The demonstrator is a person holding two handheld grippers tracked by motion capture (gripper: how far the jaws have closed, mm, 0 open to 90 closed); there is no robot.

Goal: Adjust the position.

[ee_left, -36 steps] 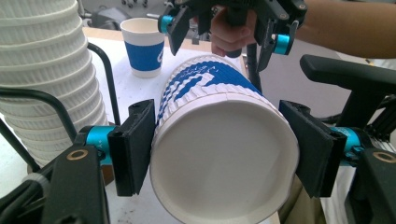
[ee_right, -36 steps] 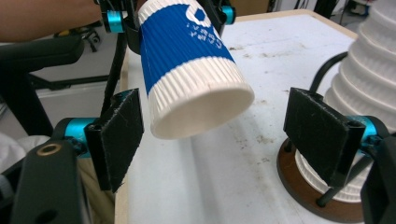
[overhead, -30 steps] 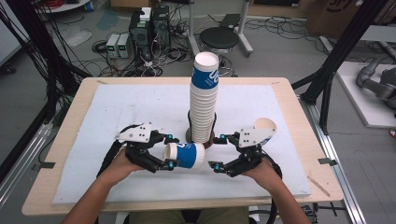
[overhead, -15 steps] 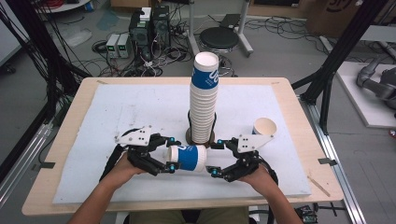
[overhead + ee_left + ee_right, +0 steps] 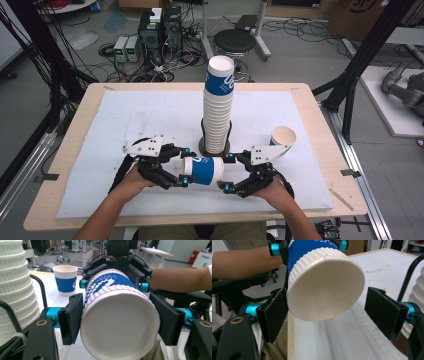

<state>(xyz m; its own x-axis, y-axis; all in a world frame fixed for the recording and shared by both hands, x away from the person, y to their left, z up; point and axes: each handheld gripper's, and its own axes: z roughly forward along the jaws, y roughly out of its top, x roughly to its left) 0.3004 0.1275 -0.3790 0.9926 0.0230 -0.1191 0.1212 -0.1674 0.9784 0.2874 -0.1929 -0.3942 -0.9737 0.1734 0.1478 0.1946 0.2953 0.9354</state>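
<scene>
A blue-and-white ribbed paper cup (image 5: 202, 170) (image 5: 117, 322) (image 5: 324, 290) lies sideways in the air just above the mat, in front of the stack. My left gripper (image 5: 184, 166) (image 5: 120, 320) is shut on its left end, with both pads pressed against the cup wall. My right gripper (image 5: 228, 173) (image 5: 329, 313) brackets the cup's right end. Its jaws have just been opening and stand open. In the right gripper view, one pad (image 5: 384, 312) stands well clear of the cup and the other pad (image 5: 273, 315) sits close beside the rim.
A tall stack of paper cups (image 5: 218, 110) (image 5: 15, 285) stands in a black wire holder (image 5: 215, 150) at the table's middle, just behind the grippers. One lone cup (image 5: 283, 137) (image 5: 65, 280) stands upright at the right. A white mat (image 5: 125, 120) covers the wooden table.
My right gripper has edged slightly toward the near edge at the cup's right end. The left gripper and the cup have stayed put.
</scene>
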